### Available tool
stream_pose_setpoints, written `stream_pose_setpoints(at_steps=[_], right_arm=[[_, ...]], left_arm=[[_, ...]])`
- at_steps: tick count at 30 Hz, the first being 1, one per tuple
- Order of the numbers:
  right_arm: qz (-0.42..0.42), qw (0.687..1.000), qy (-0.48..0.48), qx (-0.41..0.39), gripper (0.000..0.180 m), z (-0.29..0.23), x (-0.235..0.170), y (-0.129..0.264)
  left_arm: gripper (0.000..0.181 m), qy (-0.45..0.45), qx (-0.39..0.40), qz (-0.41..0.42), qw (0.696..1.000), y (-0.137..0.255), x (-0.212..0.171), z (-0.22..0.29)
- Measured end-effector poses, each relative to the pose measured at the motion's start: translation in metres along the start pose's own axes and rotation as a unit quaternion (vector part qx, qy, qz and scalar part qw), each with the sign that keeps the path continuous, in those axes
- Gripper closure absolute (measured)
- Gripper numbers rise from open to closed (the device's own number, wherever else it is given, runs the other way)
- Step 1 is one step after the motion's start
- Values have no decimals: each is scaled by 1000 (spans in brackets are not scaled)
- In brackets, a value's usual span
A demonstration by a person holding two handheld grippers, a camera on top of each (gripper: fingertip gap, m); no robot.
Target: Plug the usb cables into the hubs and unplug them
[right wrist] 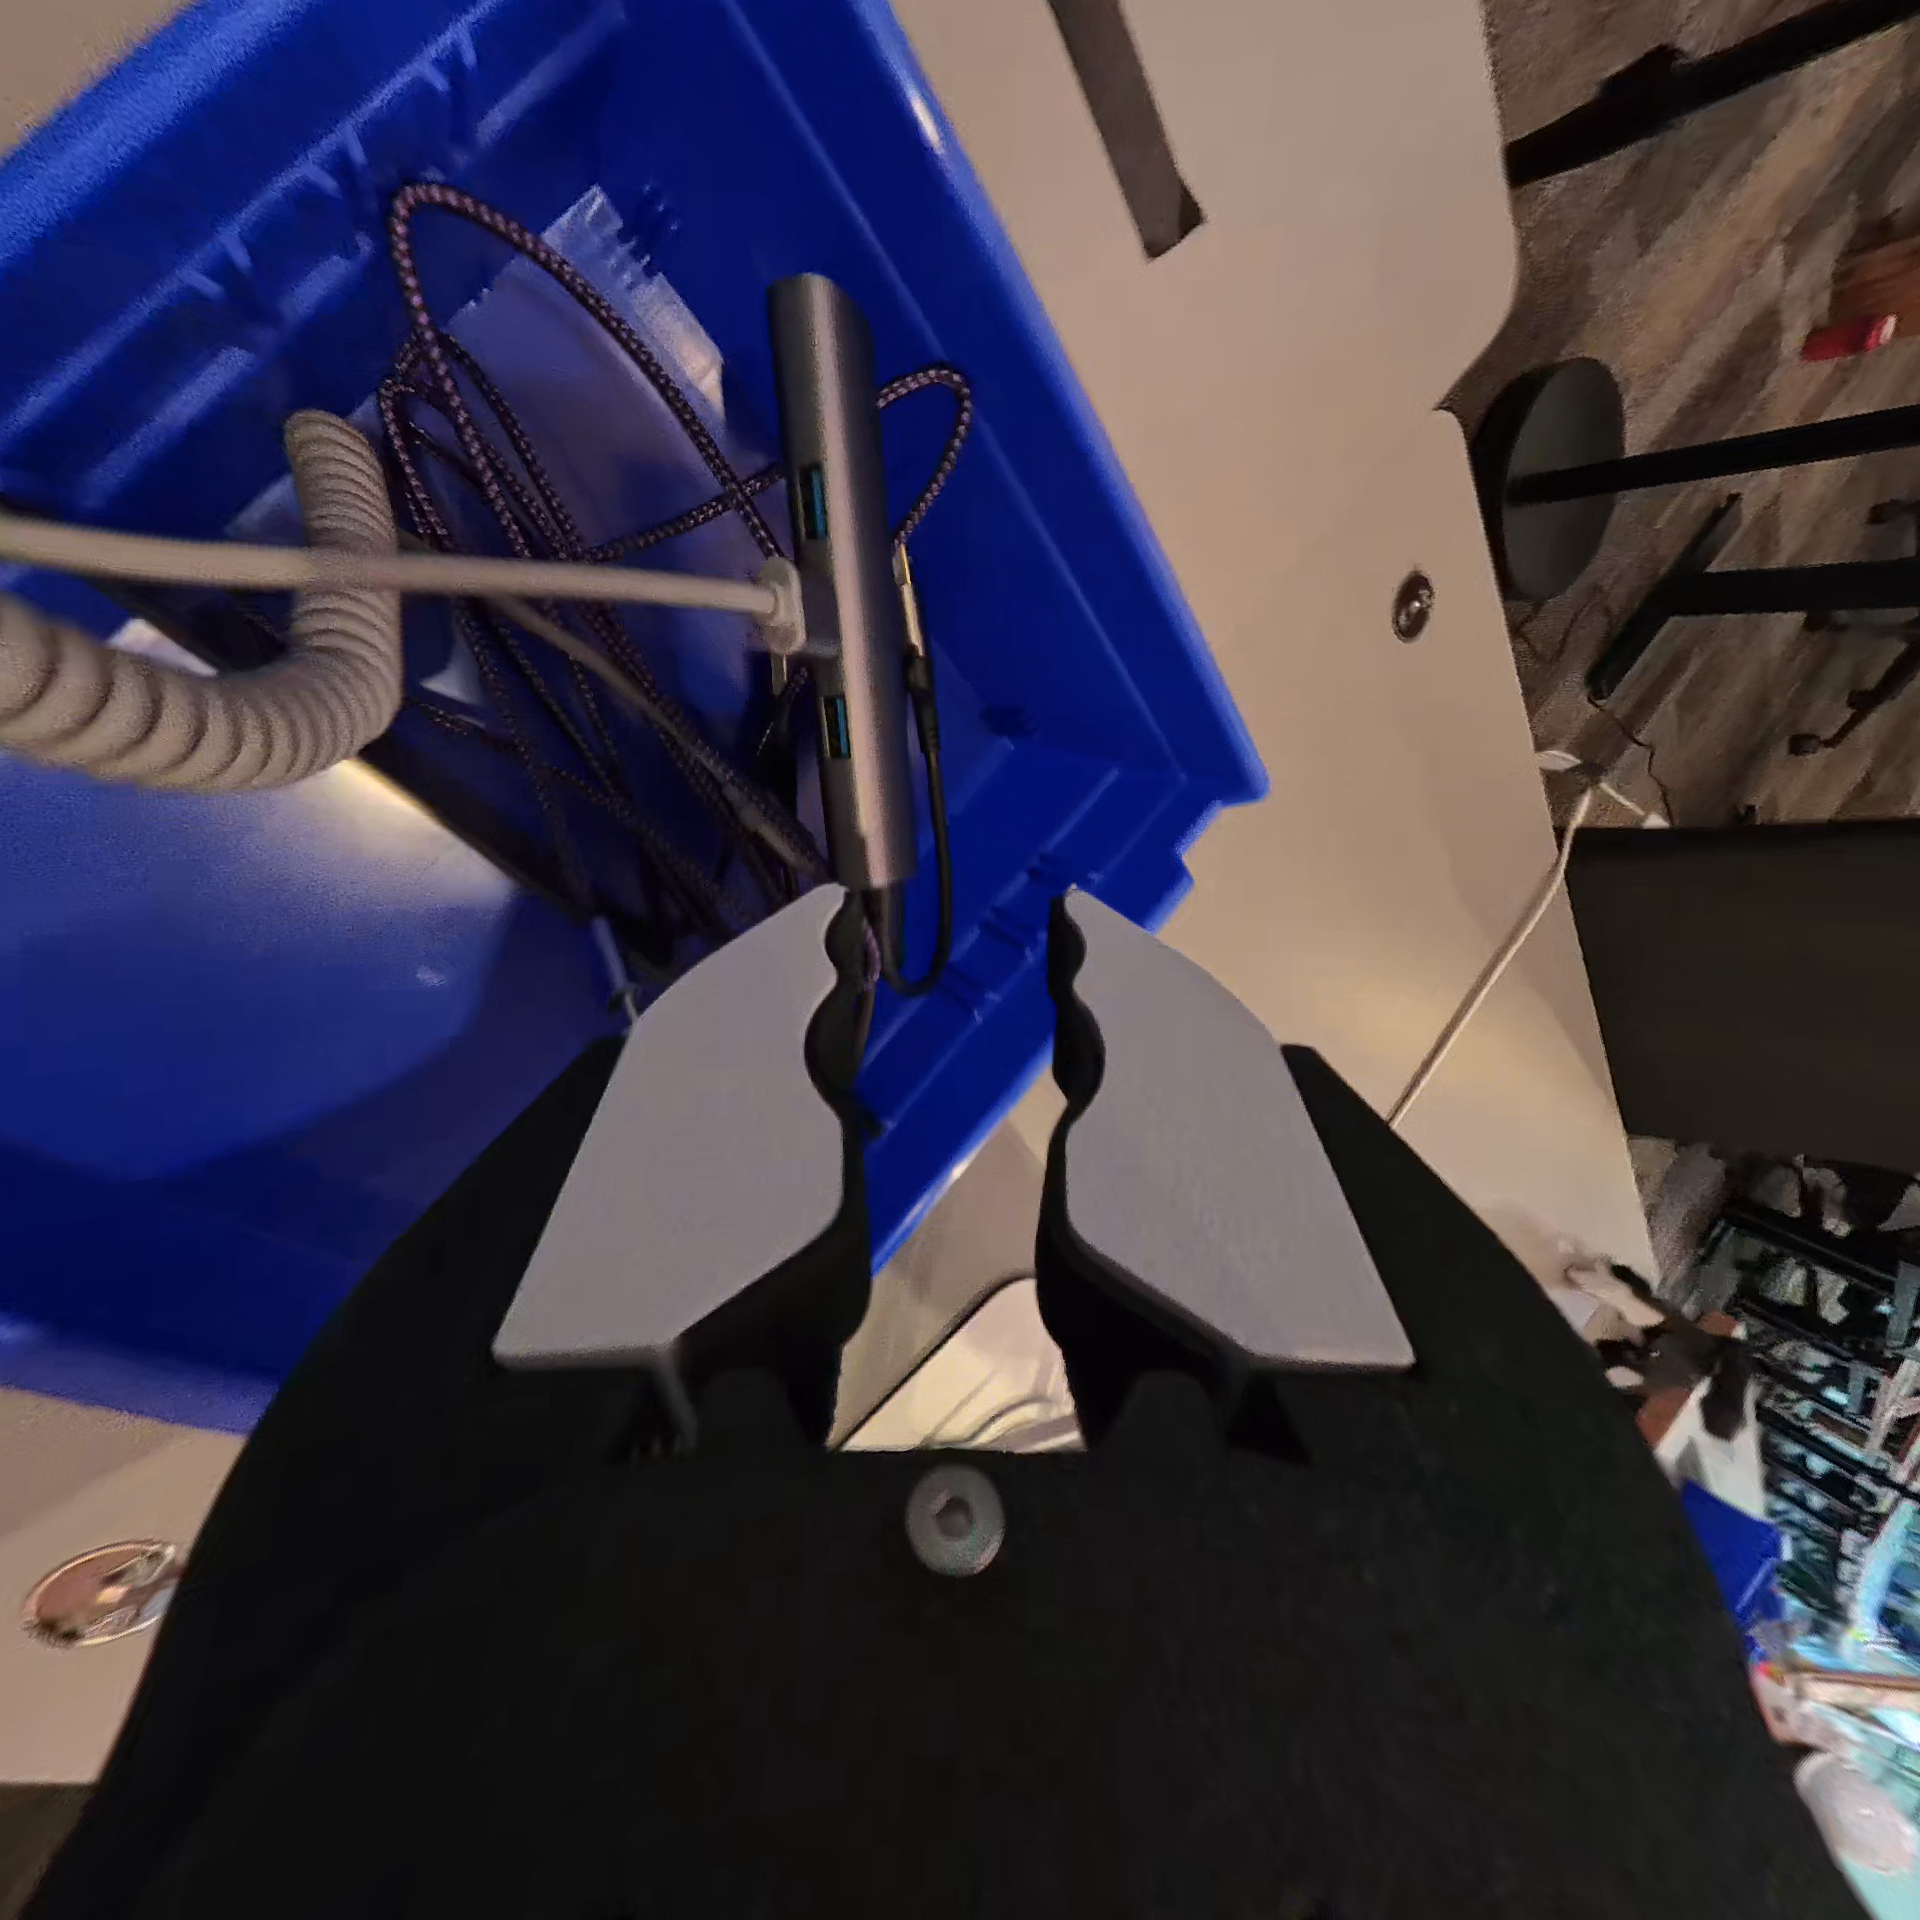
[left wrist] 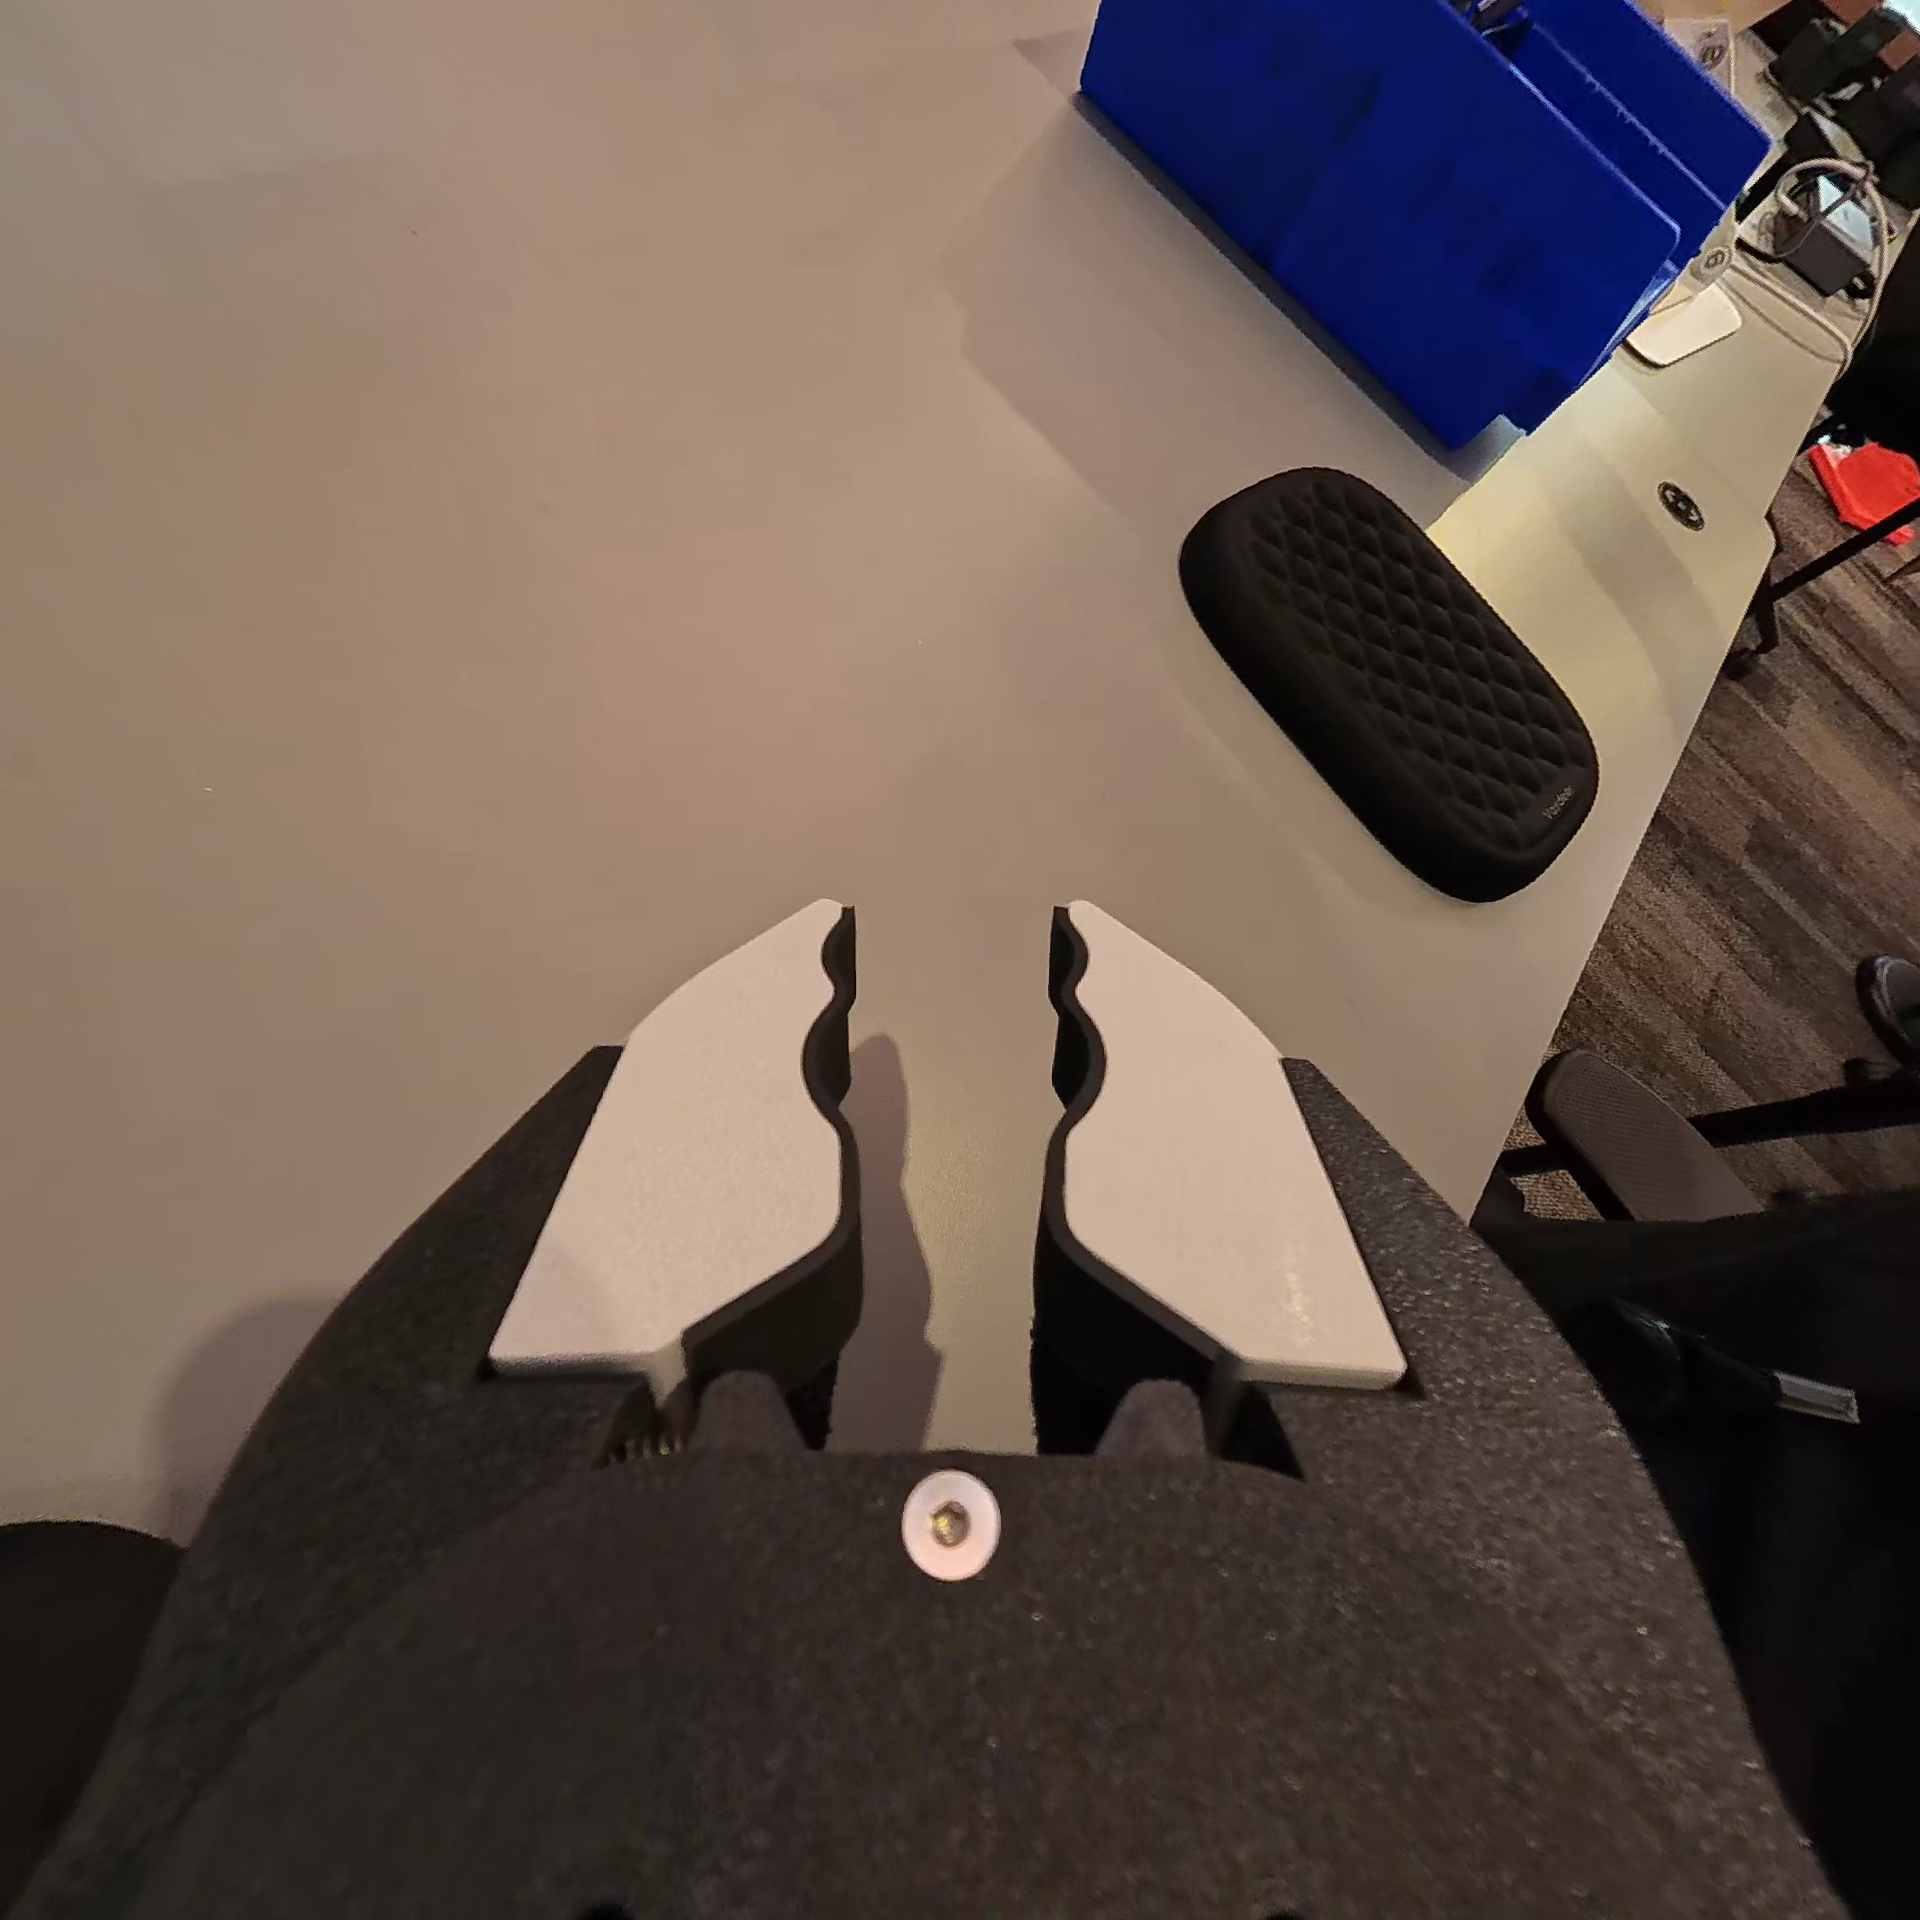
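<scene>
- The right hand-held gripper [right wrist: 954, 914] hangs over a blue bin [right wrist: 1091, 644], jaws parted, gripping nothing.
- A grey hub [right wrist: 844, 582] lies just beyond its fingertips, long axis running straight away, a white cable [right wrist: 416, 575] plugged into its left side.
- The left hand-held gripper [left wrist: 954, 920], equally parted and empty, waits over bare desk [left wrist: 468, 520], much farther from the hub.

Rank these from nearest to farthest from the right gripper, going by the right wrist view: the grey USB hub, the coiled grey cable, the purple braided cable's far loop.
From the right gripper, whose jaws are open:
1. Grey USB hub: just ahead of the fingertips, over the blue bin.
2. Coiled grey cable: off to the left in the bin.
3. Purple braided cable's far loop: deepest in the bin, upper left.
</scene>
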State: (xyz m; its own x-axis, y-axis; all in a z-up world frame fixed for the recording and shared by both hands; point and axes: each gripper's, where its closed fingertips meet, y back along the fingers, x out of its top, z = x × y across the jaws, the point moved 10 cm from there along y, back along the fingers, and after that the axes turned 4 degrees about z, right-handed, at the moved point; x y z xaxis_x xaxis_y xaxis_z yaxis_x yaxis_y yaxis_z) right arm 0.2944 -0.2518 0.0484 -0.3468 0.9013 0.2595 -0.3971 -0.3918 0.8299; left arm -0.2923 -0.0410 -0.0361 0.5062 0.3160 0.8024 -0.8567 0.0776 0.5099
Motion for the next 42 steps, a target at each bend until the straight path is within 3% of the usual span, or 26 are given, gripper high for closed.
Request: stream_pose_setpoints(at_steps=[6, 14, 22, 28, 31, 34, 38, 42], right_arm=[[14, 985, -171, -26, 149, 11, -47, 42], [3, 931, -363, 34, 146, -4, -111, 22], [-44, 905, -416, 80, 143, -19, -111, -20], [-106, 895, -425, 89, 166, -26, -113, -42], [-85, 870, -467, 134, 174, -25, -118, -41], [-64, 869, -470, 142, 174, -26, -122, -41], [-63, 872, -464, 140, 174, -26, -122, -41], [-68, 875, -459, 140, 174, -25, -121, -41]], left_arm=[[145, -3, -17, 1, 1000, -3, -2, 2], [146, -1, -27, 3, 1000, -2, -6, 4], [146, -4, -14, 6, 1000, 6, -6, 9], [146, 0, 23, 12, 1000, 24, -6, 0], [145, -7, 105, 19, 994, 50, -2, -16], [145, 1, 238, 38, 971, 95, 3, -42], [138, 22, 450, 58, 891, 163, 4, -80], [140, 36, 546, 85, 833, 193, -3, -123]])
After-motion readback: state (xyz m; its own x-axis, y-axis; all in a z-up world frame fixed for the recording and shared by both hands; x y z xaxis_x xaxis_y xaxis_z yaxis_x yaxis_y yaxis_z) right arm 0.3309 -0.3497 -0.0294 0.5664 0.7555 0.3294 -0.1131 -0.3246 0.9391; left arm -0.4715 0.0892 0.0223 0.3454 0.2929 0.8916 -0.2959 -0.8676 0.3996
